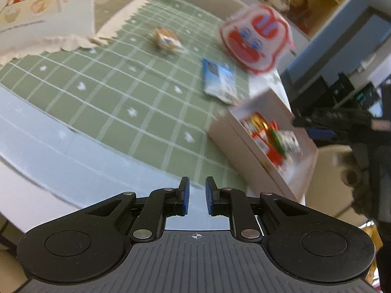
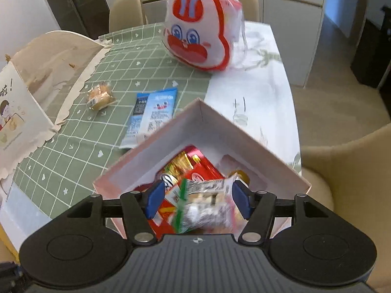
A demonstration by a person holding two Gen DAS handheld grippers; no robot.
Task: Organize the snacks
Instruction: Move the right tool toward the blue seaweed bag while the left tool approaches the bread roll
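A pink box [image 2: 195,127] holds several snacks, red packs [image 2: 195,166] among them. My right gripper [image 2: 199,201] is open just above it, and a clear pack with a green edge [image 2: 207,207] lies loose between the fingers, blurred. On the green checked cloth lie a blue-white snack pack [image 2: 154,114] and a small brown pastry pack [image 2: 100,96]. My left gripper [image 1: 196,196] is nearly closed and empty, low over the table's near edge. The left wrist view shows the box [image 1: 246,144], the blue pack [image 1: 218,79] and the pastry [image 1: 166,39].
A red-and-white rabbit-face bag [image 2: 200,24] stands at the table's far side, also in the left wrist view [image 1: 256,36]. A cream cartoon-printed carton [image 2: 29,92] lies open at the left. Beige chairs [image 2: 347,171] surround the table. The table edge runs close to the box on the right.
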